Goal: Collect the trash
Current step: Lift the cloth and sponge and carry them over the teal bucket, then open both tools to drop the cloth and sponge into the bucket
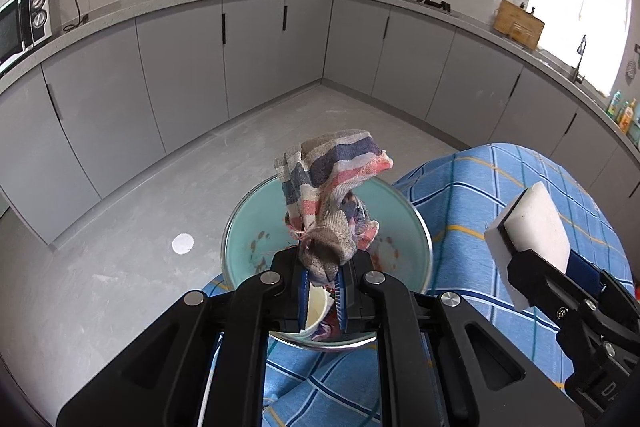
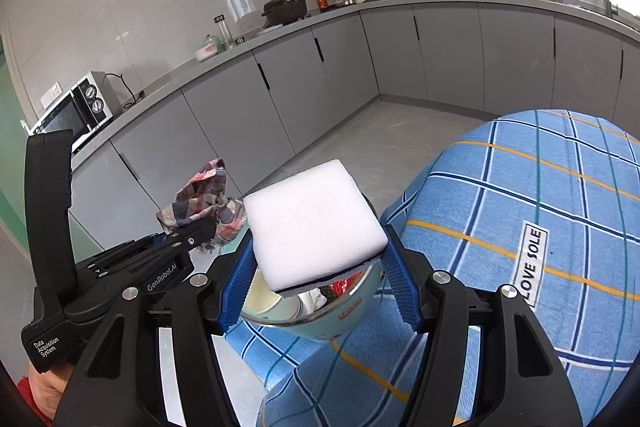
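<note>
**Holding both trash items over the bowl**

Gripping a striped red, blue and grey rag, my left gripper hangs directly above the teal metal-rimmed bowl. My right gripper clamps a white square sponge, beside the bowl.

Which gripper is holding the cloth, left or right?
The left gripper: it's shut on the striped rag above the bowl. The right gripper holds a white sponge.

Striped rag bunched upright above teal bowl, white sponge held flat above it
</note>
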Available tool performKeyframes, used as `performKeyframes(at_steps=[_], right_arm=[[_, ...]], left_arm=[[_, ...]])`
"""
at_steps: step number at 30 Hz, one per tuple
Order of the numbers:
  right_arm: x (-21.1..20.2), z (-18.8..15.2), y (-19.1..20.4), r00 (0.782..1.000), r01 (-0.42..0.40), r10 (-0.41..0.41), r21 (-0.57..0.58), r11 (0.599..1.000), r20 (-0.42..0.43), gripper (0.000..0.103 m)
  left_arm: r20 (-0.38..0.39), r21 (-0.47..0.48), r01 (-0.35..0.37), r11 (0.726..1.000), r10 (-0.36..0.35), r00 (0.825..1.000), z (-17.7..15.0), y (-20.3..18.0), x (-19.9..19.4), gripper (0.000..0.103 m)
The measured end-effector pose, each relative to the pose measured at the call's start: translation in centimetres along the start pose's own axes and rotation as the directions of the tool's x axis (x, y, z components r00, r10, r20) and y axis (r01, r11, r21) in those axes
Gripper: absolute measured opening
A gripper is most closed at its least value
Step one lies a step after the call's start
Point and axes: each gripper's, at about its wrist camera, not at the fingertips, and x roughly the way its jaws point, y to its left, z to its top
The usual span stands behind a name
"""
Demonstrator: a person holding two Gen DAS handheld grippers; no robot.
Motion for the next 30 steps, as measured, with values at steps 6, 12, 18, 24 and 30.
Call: performKeyframes(at_steps=[6, 12, 18, 24, 30], right_arm=[[2.2, 0.3, 0.2, 1.000, 0.007, -0.007, 0.007, 1.000, -0.025, 0.061], [4.8, 0.6, 0.0, 0.998, 0.022, -0.021, 0.016, 1.000, -0.057, 0.061], [7.2, 0.5, -0.8, 0.995, 0.023, -0.019, 0.038, 0.999, -0.102, 0.062], [8.6, 0.4, -1.3, 0.992, 0.020, -0.013, 0.055, 0.998, -0.126, 0.062], [9.7, 0.2, -1.4, 0.990, 0.019, -0.011, 0.056, 0.998, -0.143, 0.062]], left_arm=[[-0.022, -0.002, -0.017, 1.000, 0.017, 1.000, 0.3, 0.1, 1.6, 0.010], [-0.078, -0.017, -0.021, 1.000, 0.019, 0.997, 0.1, 0.3, 4.1, 0.010], [-0.113, -0.009, -0.043, 0.999, 0.042, 0.993, -0.1, 0.6, 6.0, 0.010], [-0.140, -0.008, -0.057, 0.998, 0.055, 0.989, -0.4, 0.8, 7.5, 0.010], [-0.157, -0.003, -0.067, 0.998, 0.066, 0.985, -0.4, 0.9, 8.5, 0.010]])
